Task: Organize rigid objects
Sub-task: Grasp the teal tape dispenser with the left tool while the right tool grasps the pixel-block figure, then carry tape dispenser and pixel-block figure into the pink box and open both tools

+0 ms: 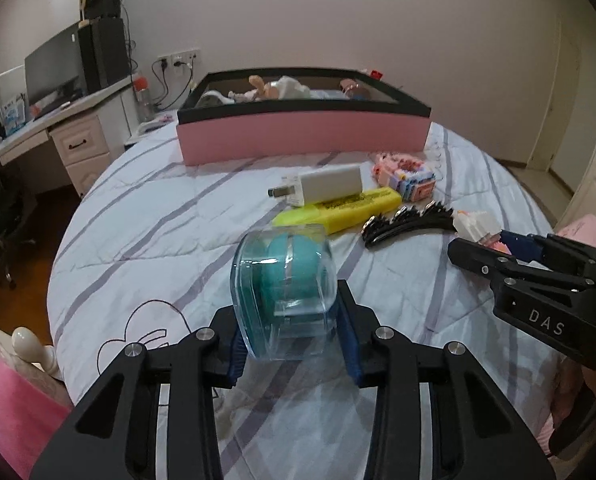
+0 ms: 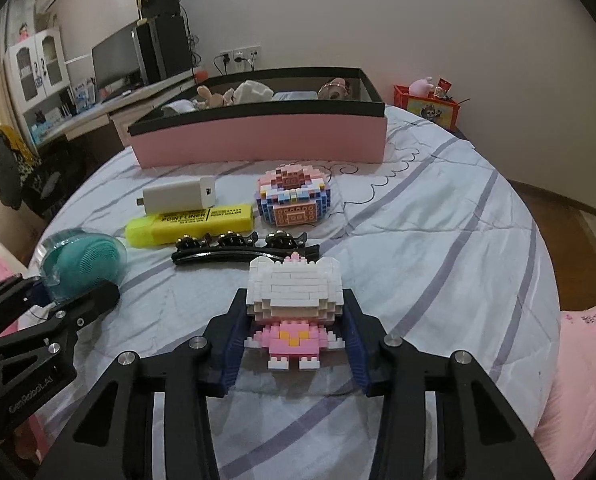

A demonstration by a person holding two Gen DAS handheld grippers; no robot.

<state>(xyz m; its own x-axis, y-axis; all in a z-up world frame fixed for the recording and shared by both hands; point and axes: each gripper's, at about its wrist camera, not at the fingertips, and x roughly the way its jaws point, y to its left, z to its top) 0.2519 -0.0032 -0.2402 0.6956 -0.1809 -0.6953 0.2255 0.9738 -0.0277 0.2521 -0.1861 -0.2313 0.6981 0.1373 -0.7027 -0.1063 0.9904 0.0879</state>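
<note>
Left wrist view: my left gripper (image 1: pixel 289 340) is clamped on the clear case with the teal brush (image 1: pixel 283 280), blue pads (image 1: pixel 348 344) pressed on both its sides. Case sits at the near end of the striped bedspread (image 1: pixel 157 240). Ahead of it: yellow highlighter (image 1: pixel 346 210), with the white charger (image 1: pixel 322 188) lying across its far end. Black hair clip (image 1: pixel 408 222) just right of the highlighter, pastel brick model (image 1: pixel 406 176) beyond. Pink box with black rim (image 1: pixel 304 136) at the far end of the bed, soft toys inside. Right gripper (image 1: pixel 490 248) comes in from the right edge, with a white brick piece showing at its tip.

Right wrist view: right gripper (image 2: pixel 295 340) is closed on the white-and-pink brick figure (image 2: pixel 293 304), pads touching both flanks, figure resting on the bedspread. Hair clip directly behind it, then highlighter and charger to the left, pastel brick model centre. Pink box across the back. Left gripper shows at the left edge with the teal brush case between its fingers. Red box (image 2: pixel 430 106) at far right behind the bed.
</note>
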